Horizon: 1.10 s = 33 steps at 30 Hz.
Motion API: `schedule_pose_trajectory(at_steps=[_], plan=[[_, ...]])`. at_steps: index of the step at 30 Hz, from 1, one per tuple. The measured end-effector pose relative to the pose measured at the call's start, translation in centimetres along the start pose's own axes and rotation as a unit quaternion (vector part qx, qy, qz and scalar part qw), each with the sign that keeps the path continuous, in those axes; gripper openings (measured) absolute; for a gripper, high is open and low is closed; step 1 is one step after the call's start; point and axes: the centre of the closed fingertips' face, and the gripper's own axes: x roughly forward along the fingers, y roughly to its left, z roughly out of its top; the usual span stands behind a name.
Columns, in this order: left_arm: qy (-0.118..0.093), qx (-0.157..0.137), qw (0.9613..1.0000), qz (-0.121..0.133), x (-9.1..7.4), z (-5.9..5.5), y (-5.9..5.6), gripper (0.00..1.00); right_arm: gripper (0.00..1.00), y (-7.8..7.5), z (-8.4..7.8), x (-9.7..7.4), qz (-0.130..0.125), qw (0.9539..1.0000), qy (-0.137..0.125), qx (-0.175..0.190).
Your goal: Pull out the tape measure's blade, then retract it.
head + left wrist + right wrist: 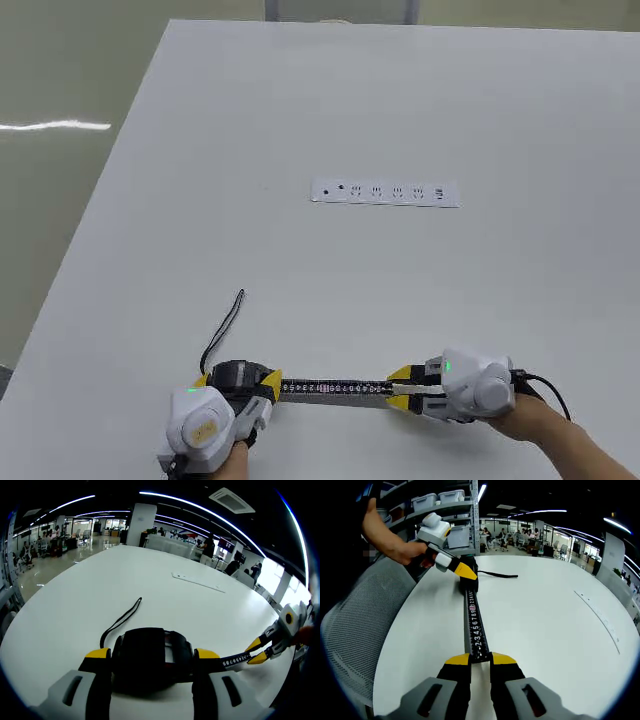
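A black tape measure [240, 377] sits near the front edge of the white table [380, 120], and my left gripper [243, 386] is shut on its case [150, 655]. Its blade [335, 388] runs right, pulled out a short way, numbers showing [476, 625]. My right gripper [401, 388] is shut on the blade's tip [480, 656]. The case's black wrist strap [222, 330] trails away across the table. In the right gripper view the left gripper [465, 577] holds the case [469, 582] at the blade's far end. In the left gripper view the right gripper [256, 650] pinches the blade [234, 662].
A white power strip [385, 192] lies flat mid-table, well beyond the grippers. The table's left edge [90, 230] drops to a greenish floor. A grey mesh chair [360, 630] stands beside the table in the right gripper view.
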Motion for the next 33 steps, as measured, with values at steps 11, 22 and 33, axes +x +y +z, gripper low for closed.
schedule_pose_trajectory(at_steps=[11, 22, 33], plan=[[0.001, -0.005, 1.0, -0.002, -0.2, 0.1, 0.0, 0.62, 0.12, 0.1, 0.6, 0.7, 0.003, 1.0, -0.003, -0.002], [0.001, -0.007, 1.0, -0.005, 0.0, 0.0, 0.0, 0.62, 0.12, 0.2, 1.3, 1.8, 0.007, 0.9999, -0.01, -0.002], [0.001, -0.013, 0.9999, -0.008, 0.0, 0.0, 0.2, 0.62, 0.12, 0.5, 2.6, 2.8, 0.014, 0.9998, -0.015, -0.007]])
